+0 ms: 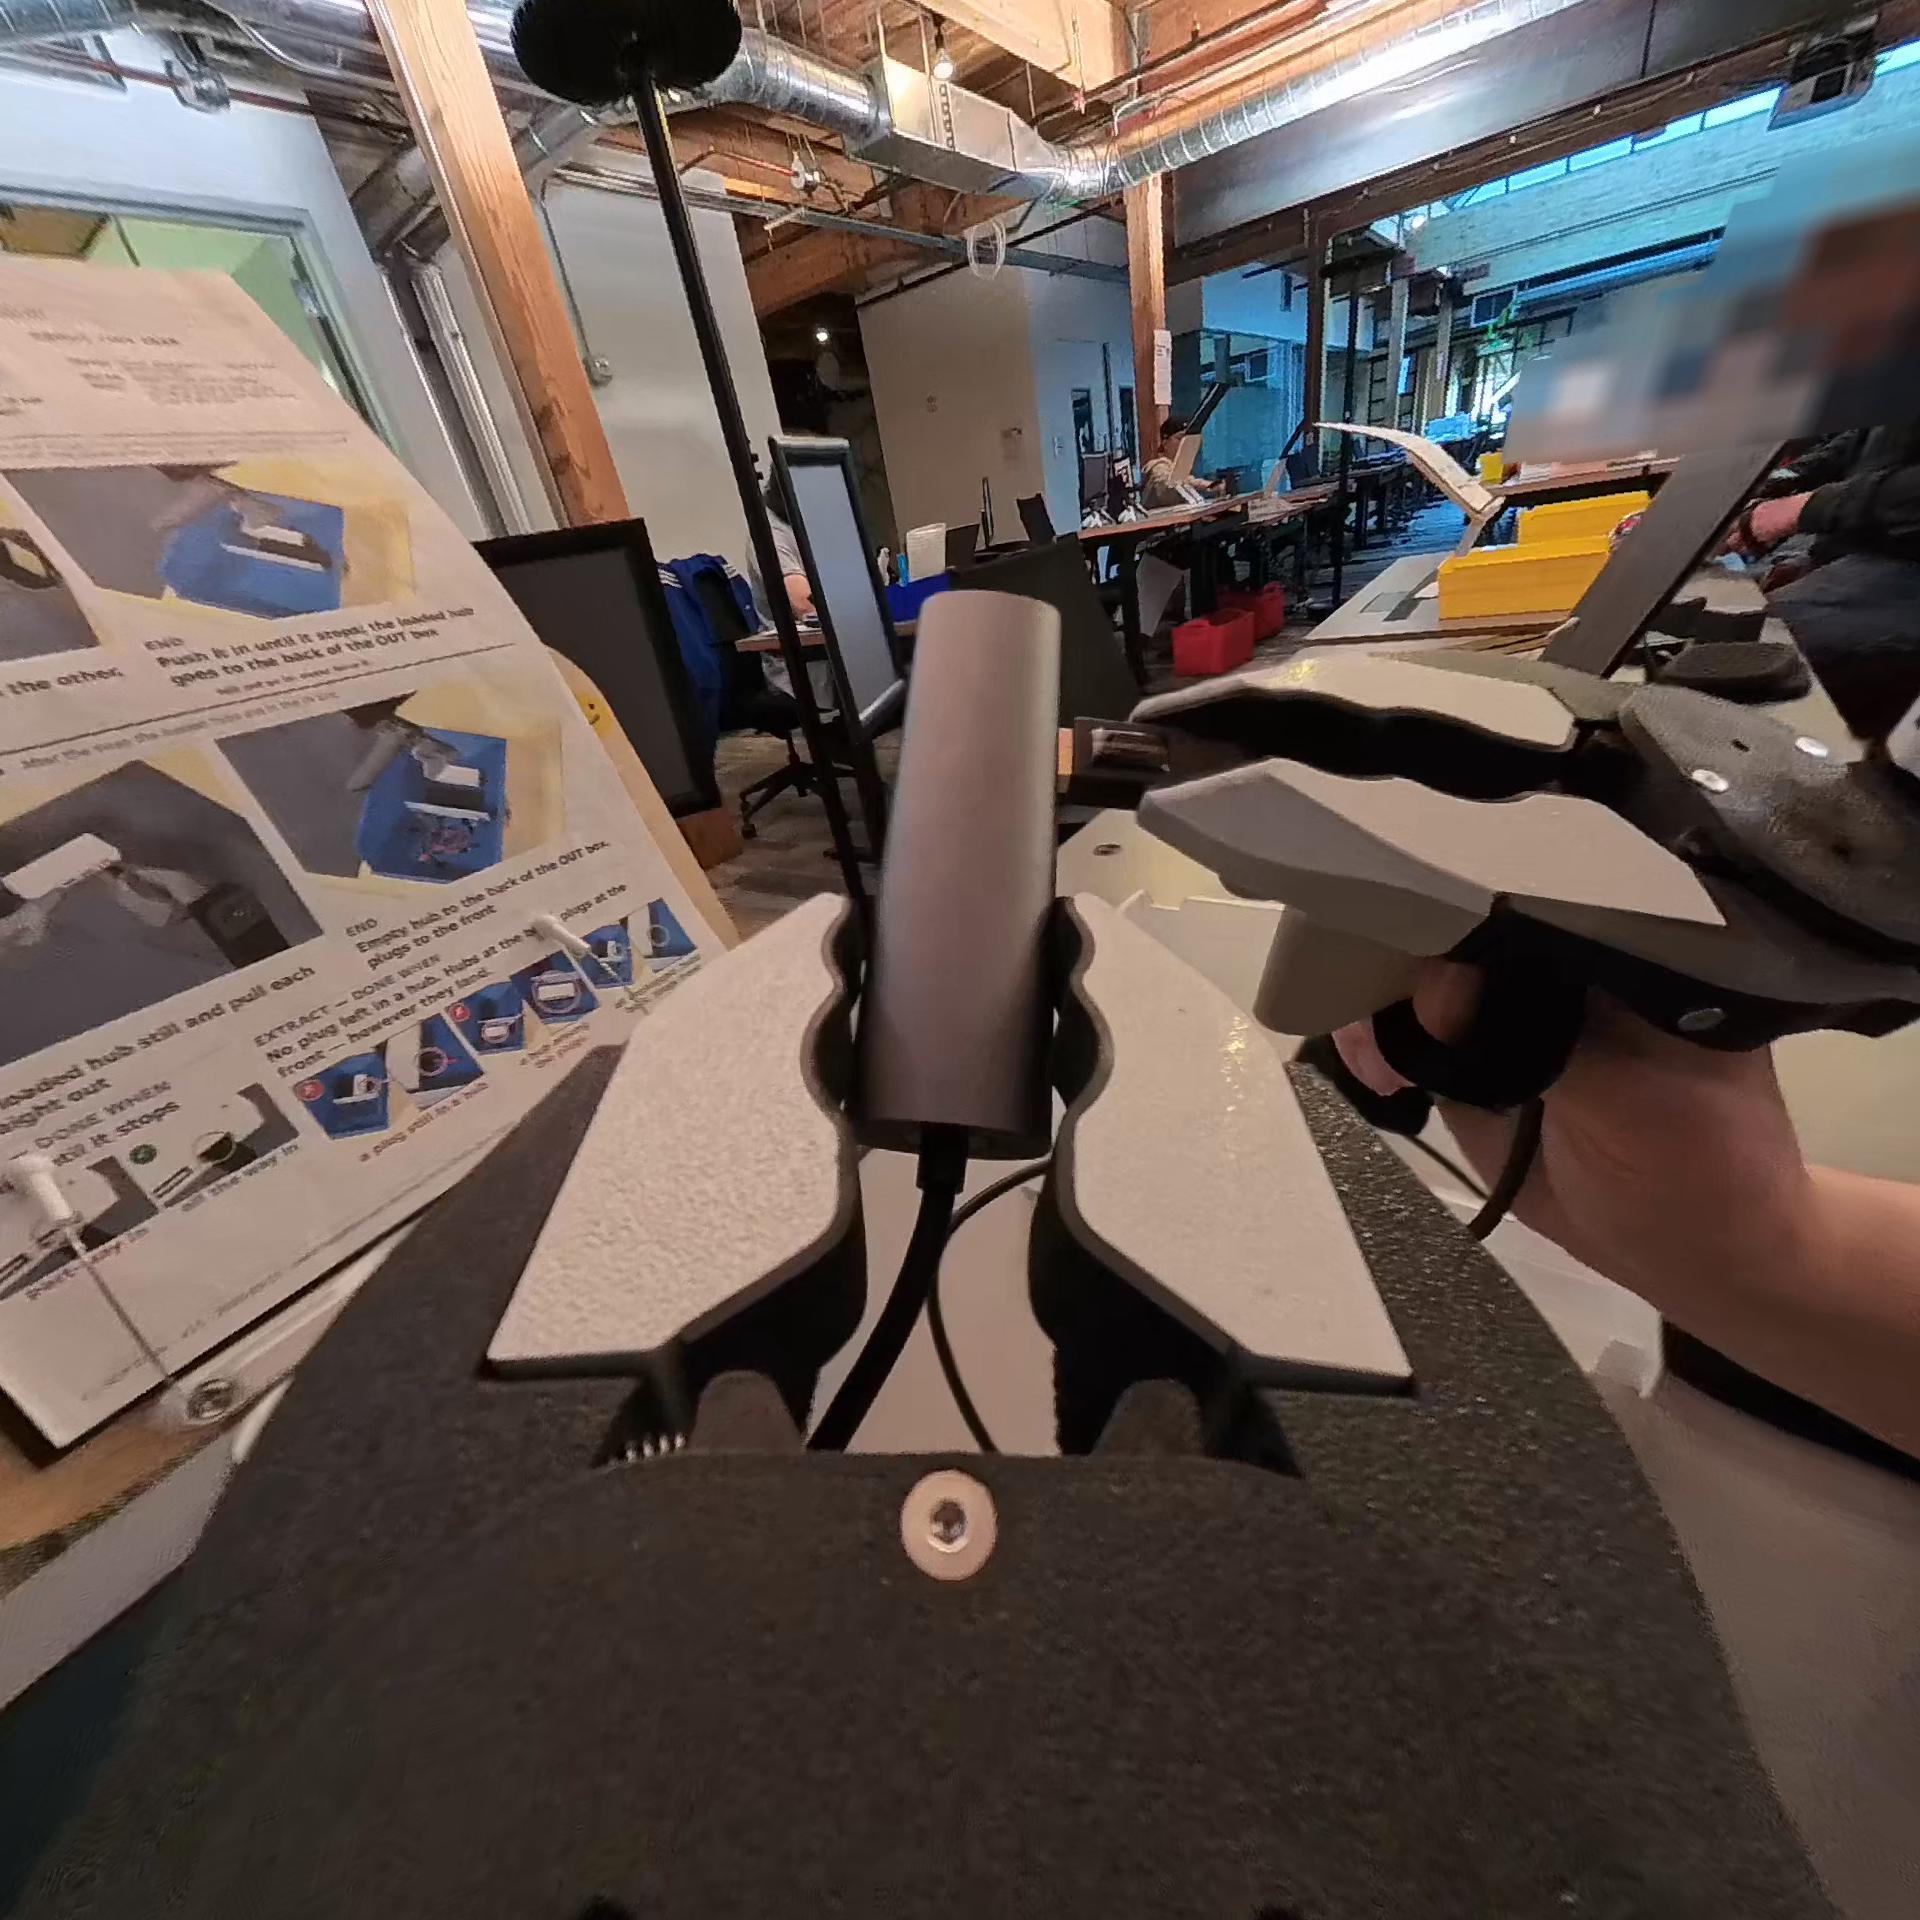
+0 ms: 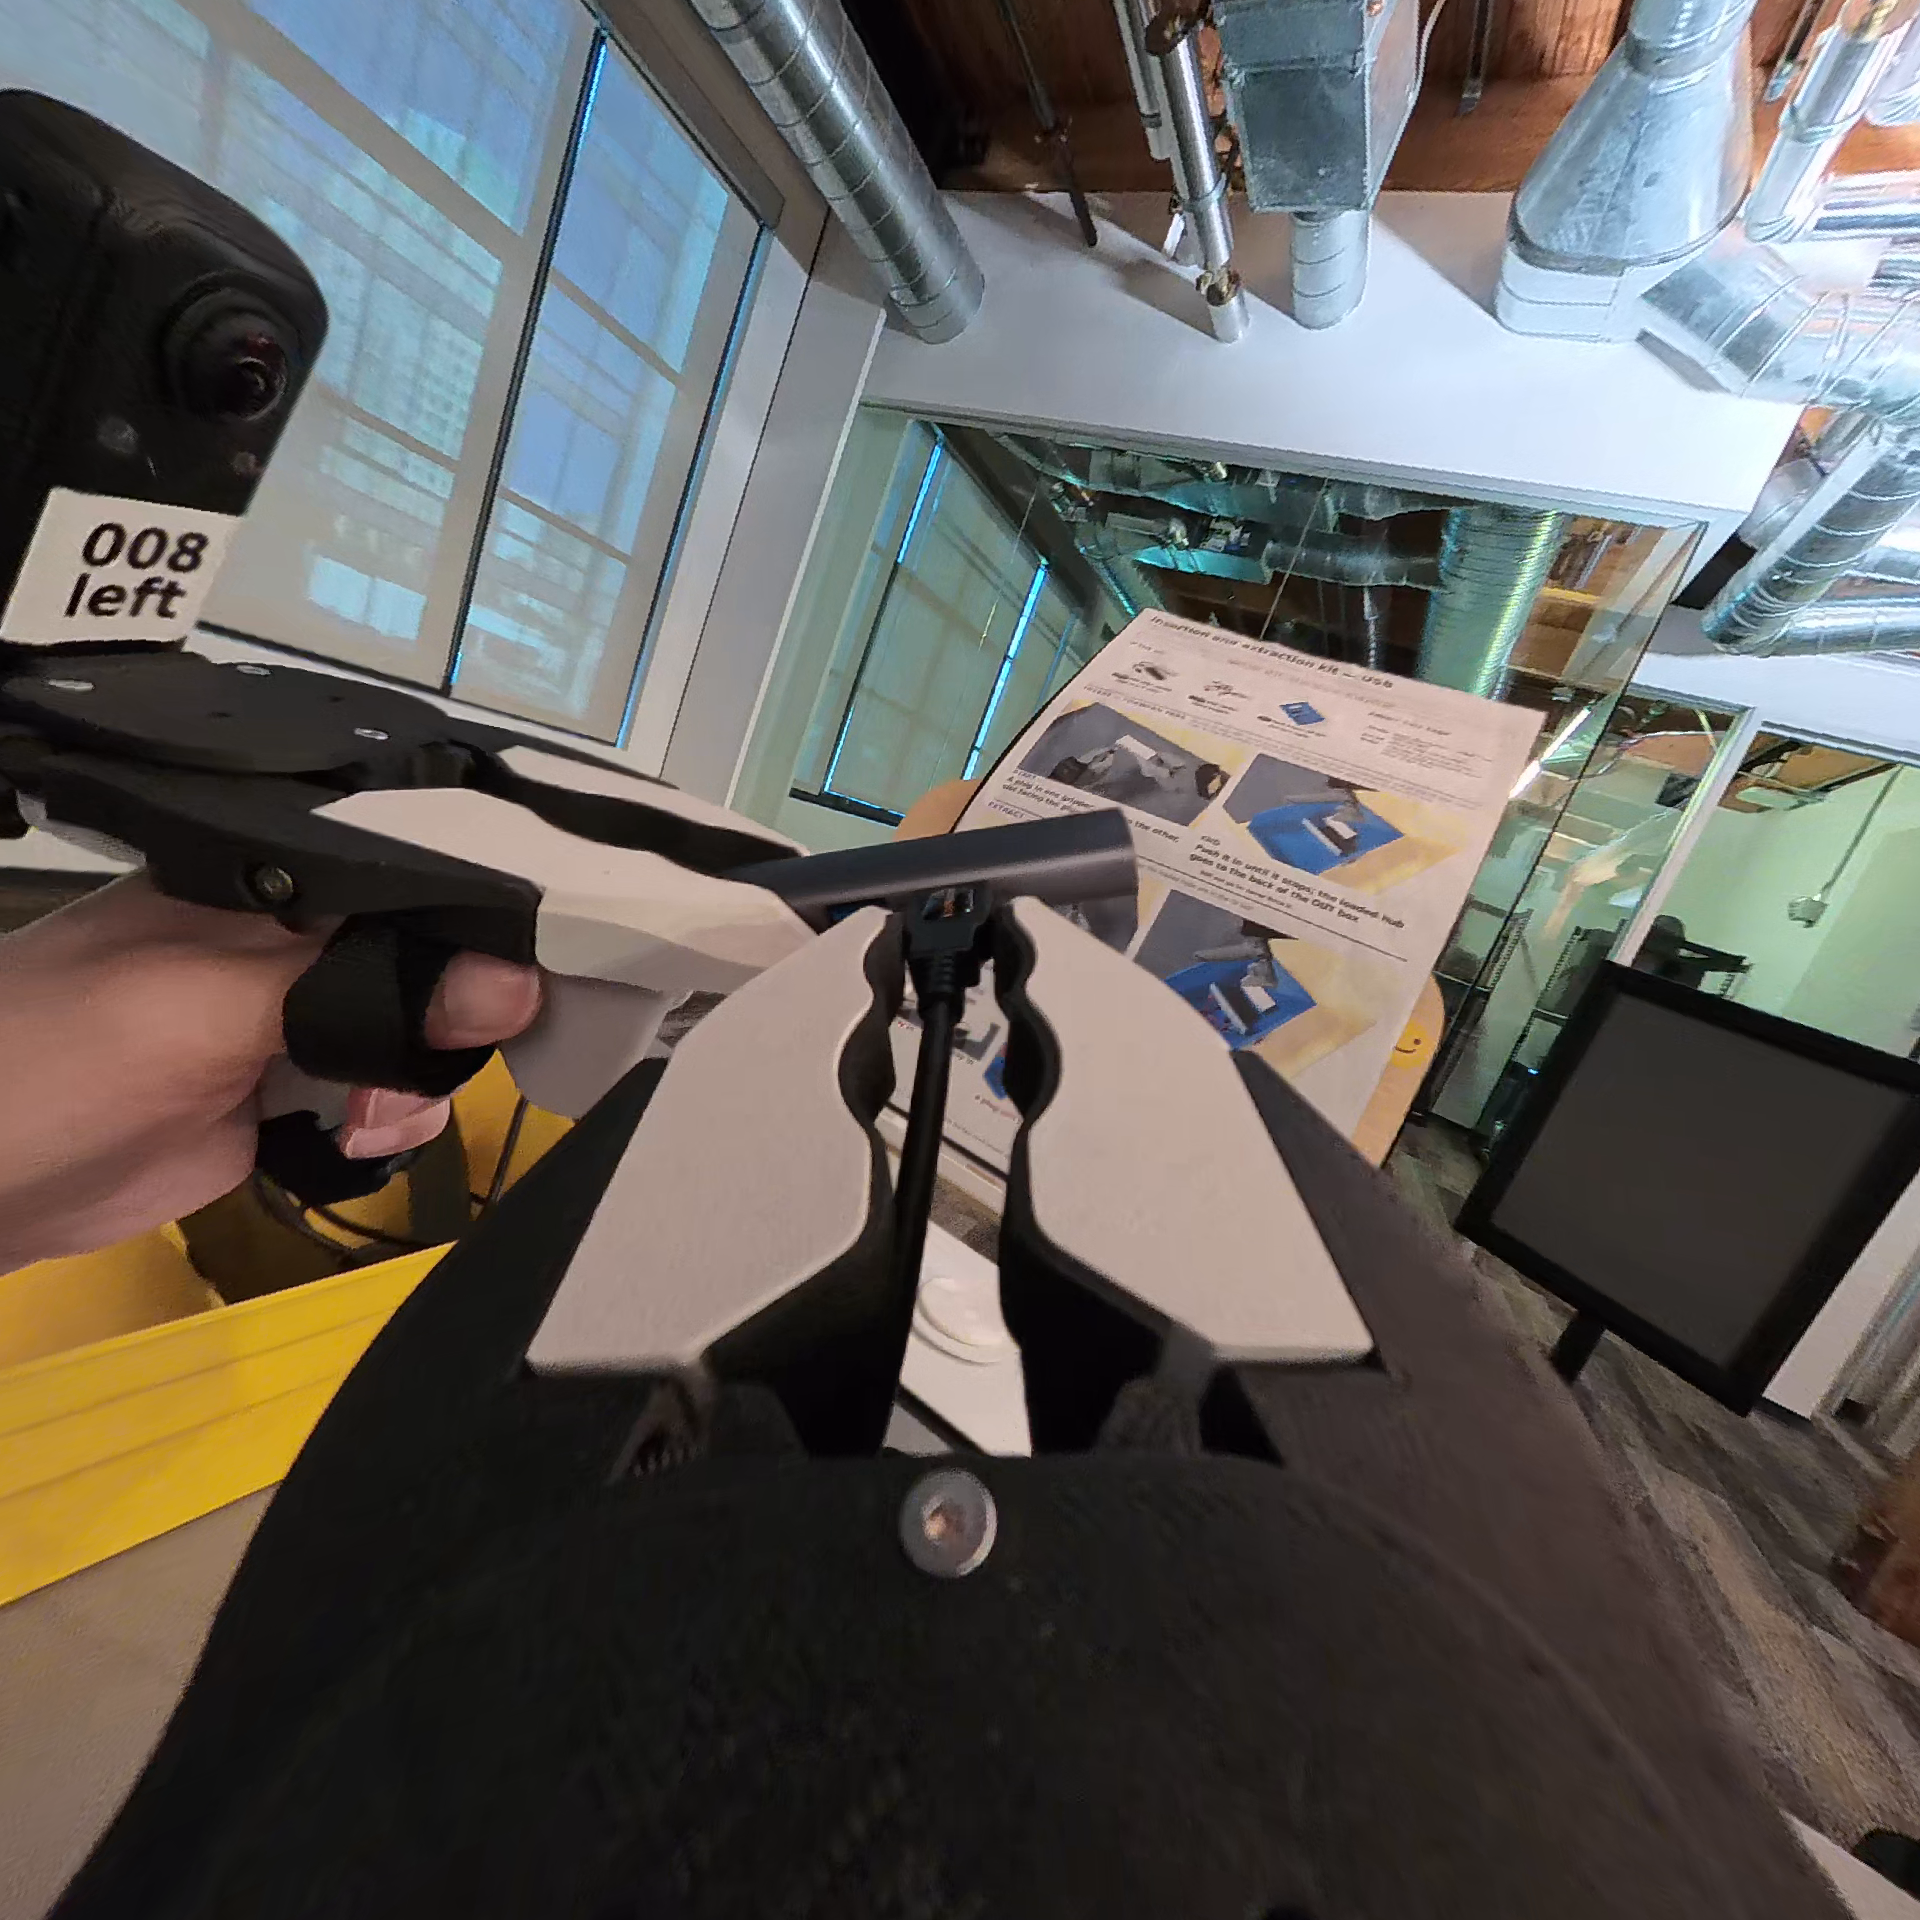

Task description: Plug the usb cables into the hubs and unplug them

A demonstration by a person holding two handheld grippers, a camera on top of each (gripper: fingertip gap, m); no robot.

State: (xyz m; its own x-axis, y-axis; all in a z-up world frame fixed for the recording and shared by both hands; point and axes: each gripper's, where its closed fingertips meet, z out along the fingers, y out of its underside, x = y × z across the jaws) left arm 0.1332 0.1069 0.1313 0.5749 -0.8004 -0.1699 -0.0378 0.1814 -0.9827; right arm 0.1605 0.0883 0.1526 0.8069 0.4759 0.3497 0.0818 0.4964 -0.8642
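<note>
Left gripper: fingers pinch the hub low on its body; the hub stands upright at frame centre in the left wrist view, held in the air.
Hub lead: a black cord leaves the hub's lower end and drops between the fingers toward the bottom of the frame.
Right gripper: fingers pinch a black plug at frame centre in the right wrist view; its cable trails back between the fingers.
Plug vs hub: the plug's tip meets the hub's side, where blue ports show. It looks seated or nearly so; depth cannot be told, the joint being small and partly shaded.
Cross-view: in the left wrist view the right gripper enters from the right edge, its tips beside the hub's upper half; a hand holds it.
Surroundings: instruction sheet at left; yellow bin at lower left of the right wrist view.
Progress (judged): one plug is at or in a port, so this is either the end of an insertion or the start of a pull. No other cable is seen in the hub.
Left to do (judged): confirm seating, then pull this plug straight out with the hub held firm; other cables or hubs are not in view.
</note>
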